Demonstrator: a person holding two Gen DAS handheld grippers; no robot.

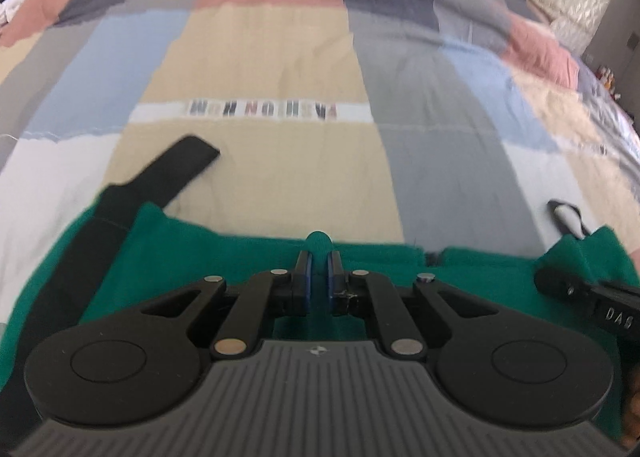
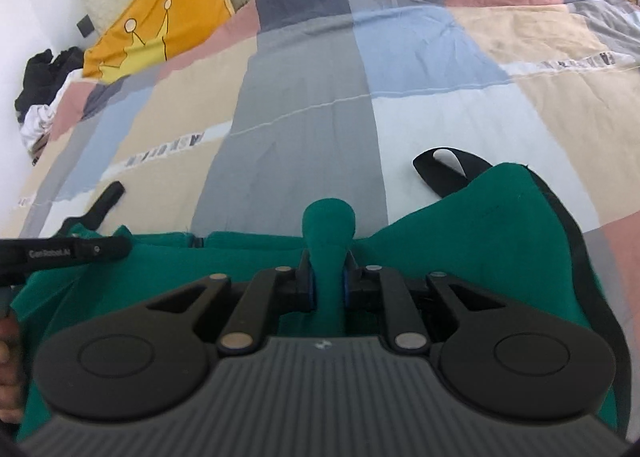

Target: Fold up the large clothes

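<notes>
While the patchwork quilt (image 1: 280, 69) spreads wide and flat ahead of both tools, the green garment (image 1: 240, 257) lies bunched just under them, its far edge running straight across in front of the fingertips. The right wrist view alone shows a dark clothes heap (image 2: 44, 73) far off to the left; the yellow cushion (image 2: 160, 17) sits up there too, well beyond the fingers. The left view alone catches the garment's black strap (image 1: 176, 169) angled forward-left of its tool. Left gripper (image 1: 318, 269) is clenched on a small pinch of green cloth. Right gripper (image 2: 329, 277) is clamped on a thicker green fold, which bulges past the tips.
</notes>
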